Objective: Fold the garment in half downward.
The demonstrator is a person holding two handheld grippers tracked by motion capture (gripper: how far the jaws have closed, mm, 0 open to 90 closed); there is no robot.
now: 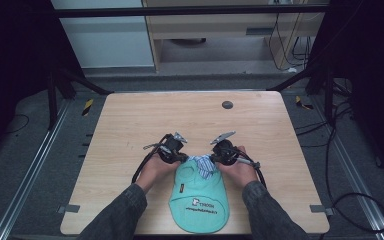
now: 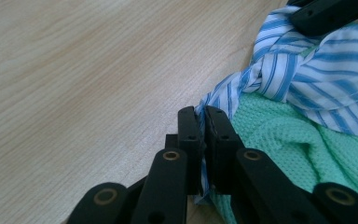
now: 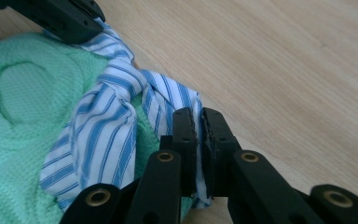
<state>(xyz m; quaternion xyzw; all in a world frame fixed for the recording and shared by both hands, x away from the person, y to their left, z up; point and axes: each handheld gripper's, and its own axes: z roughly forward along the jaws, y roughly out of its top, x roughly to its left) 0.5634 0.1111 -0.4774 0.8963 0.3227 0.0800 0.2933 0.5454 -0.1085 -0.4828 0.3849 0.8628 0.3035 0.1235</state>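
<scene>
Wooden table (image 1: 130,120) — bare ahead of both grippers. Green mesh garment (image 1: 200,200), printed lettering, lying lengthwise from the grippers back toward the person. Blue-striped fabric strip (image 1: 203,165), knotted at the garment's far end, running crosswise between the two grippers. Left gripper (image 1: 179,156) — jaws clamped on the strip's left tail, knot to its right. Right gripper (image 1: 219,155), jaws clamped on the right tail, knot to its left. Both equally near; an outward pull would probably tighten the knot.
</scene>
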